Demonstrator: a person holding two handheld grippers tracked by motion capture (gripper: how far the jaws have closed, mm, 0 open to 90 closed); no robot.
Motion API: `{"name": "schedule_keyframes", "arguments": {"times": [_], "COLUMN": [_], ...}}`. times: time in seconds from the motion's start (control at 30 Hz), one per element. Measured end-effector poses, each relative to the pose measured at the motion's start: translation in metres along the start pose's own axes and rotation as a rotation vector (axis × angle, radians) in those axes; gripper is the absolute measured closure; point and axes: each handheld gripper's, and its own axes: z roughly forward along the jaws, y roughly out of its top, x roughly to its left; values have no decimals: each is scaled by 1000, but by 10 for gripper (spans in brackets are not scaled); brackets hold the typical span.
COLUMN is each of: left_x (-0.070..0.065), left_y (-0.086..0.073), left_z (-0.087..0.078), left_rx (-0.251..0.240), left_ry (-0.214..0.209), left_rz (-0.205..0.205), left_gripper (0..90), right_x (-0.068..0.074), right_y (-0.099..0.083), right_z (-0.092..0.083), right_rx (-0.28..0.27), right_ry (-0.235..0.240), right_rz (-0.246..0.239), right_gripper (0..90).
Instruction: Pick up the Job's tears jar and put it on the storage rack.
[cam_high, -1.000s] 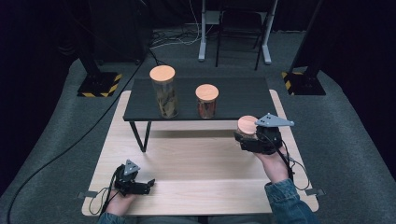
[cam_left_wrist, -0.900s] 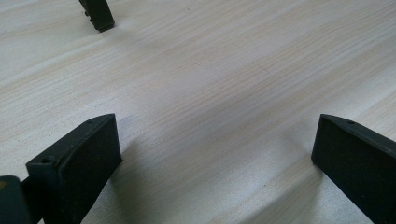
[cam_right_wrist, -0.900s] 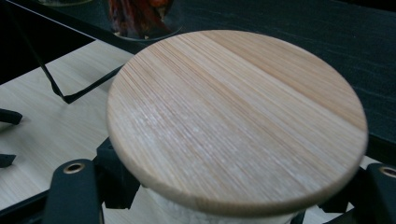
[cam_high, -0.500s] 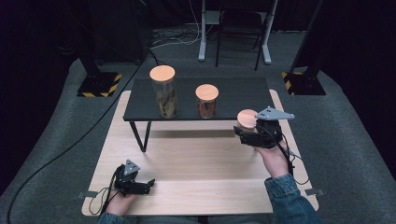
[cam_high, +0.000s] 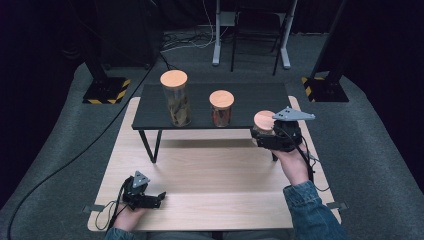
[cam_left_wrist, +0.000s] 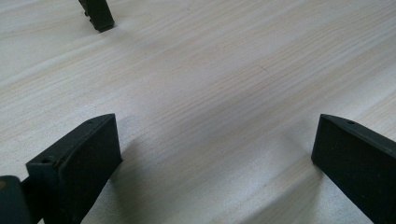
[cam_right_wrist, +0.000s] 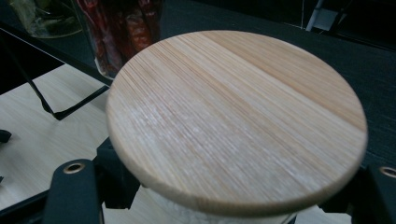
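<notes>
Left tongs (cam_high: 161, 196) sit spread and idle on the near counter (cam_high: 210, 175); right tongs (cam_high: 263, 134) pinch the small jar (cam_high: 263, 122) at the black shelf's (cam_high: 250, 97) front right corner — I'd keep it level, clear the edge, set down beside the middle jar (cam_high: 221, 107).

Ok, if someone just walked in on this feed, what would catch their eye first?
Probably the small jar with a round wooden lid, held in the right gripper at the right end of the black shelf. Next, the tall jar and medium jar standing on that shelf, while the left gripper rests open near the table's front left.
</notes>
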Motion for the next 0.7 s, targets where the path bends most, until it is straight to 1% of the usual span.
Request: {"name": "schedule_keyframes", "arguments": {"times": [0.4, 0.7], "left_x": [0, 0], "left_y": [0, 0], "left_z": [0, 0], "left_rx": [0, 0], "left_ry": [-1, -1], "left_rz": [1, 1], "left_gripper": [10, 10], "right_x": [0, -2], "right_y": [13, 22], "right_z": [-3, -5], "right_rx": [-11, -28], "right_ry": [7, -3], "right_rz": [-8, -10], "right_gripper": [248, 248]}}
